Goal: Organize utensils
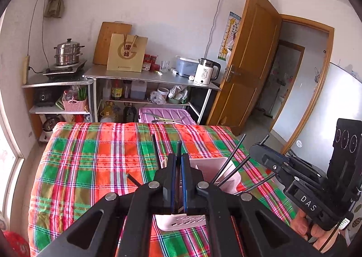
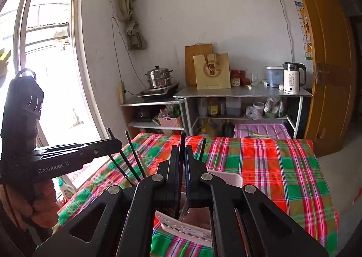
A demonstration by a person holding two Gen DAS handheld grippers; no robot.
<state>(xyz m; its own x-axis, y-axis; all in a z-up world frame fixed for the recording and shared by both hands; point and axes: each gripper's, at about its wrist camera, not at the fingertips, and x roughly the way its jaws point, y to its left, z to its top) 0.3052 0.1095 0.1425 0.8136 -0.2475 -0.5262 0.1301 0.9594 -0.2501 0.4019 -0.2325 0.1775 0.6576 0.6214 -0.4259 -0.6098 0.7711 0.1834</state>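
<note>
Two claws [image 1: 178, 162] [image 2: 180, 157], each clamping one black chopstick [image 1: 179, 147] [image 2: 182, 141] above one pink holder [image 1: 212, 166].

My holder [image 1: 226, 178] is sitting on the tabletop [image 1: 90, 162], chopsticks [image 1: 228, 162] standing in it; behind the tabletop, shelves [image 1: 147, 78] are carrying a kettle [image 1: 207, 71].

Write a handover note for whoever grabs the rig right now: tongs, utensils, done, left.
Left tongs: shut on one black chopstick, tip poking up between the pads, above the pink utensil holder.
Right tongs: shut on another black chopstick, over the same holder.
Holder stands on the plaid tablecloth.
Done: several black chopsticks already lean in the holder.
Left: lower both held chopsticks into the holder and release. One more dark stick seems to lie on the cloth behind the holder; check it.
</note>
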